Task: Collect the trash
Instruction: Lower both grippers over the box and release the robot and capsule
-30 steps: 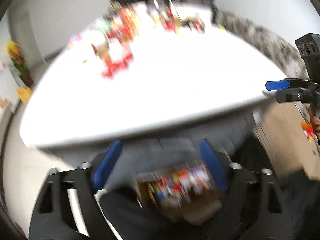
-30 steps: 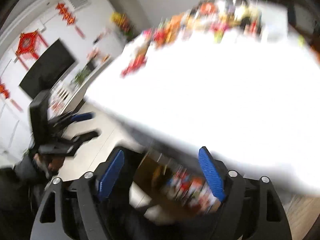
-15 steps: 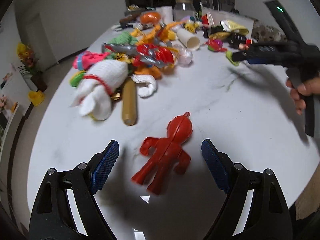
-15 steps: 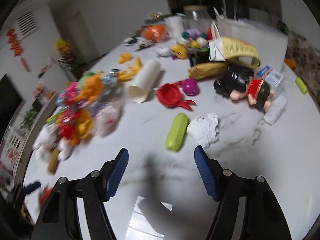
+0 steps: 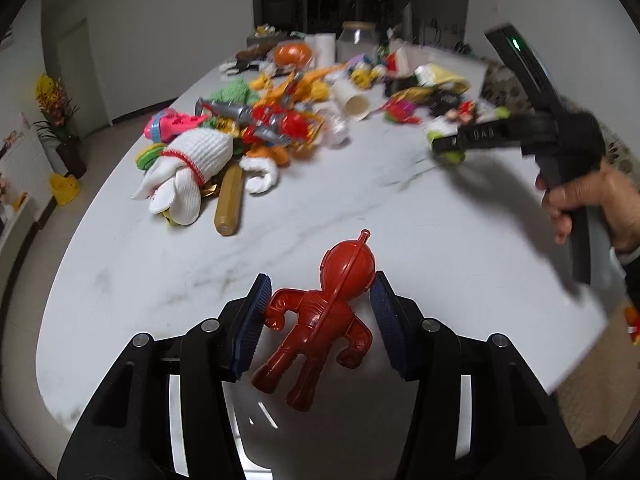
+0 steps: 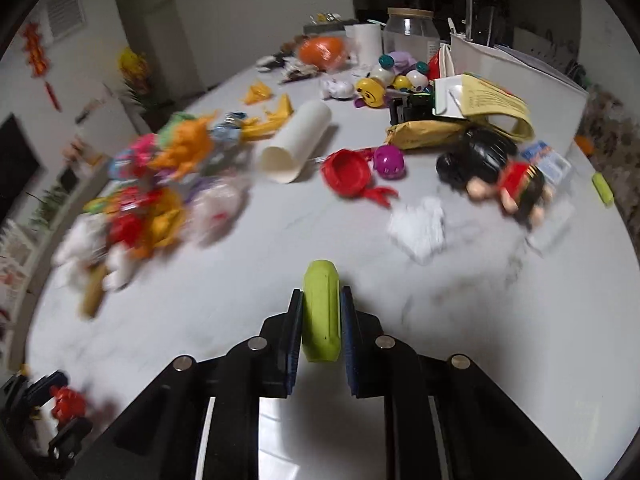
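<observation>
My left gripper is shut on a red plastic figure lying on the white marble table; the pads press its arm and head. My right gripper is shut on a lime green oval case. The right gripper also shows in the left wrist view, blurred, holding the green case over the table. A crumpled white tissue lies just ahead of the right gripper.
A pile of toys with a white glove and a wooden stick lies at the left. A paper roll, red lid, black-haired doll, yellow packet and glass jar stand further back.
Both grippers have closed: the left on the red figure, the right on the green case, which has come off the table beside the tissue.
</observation>
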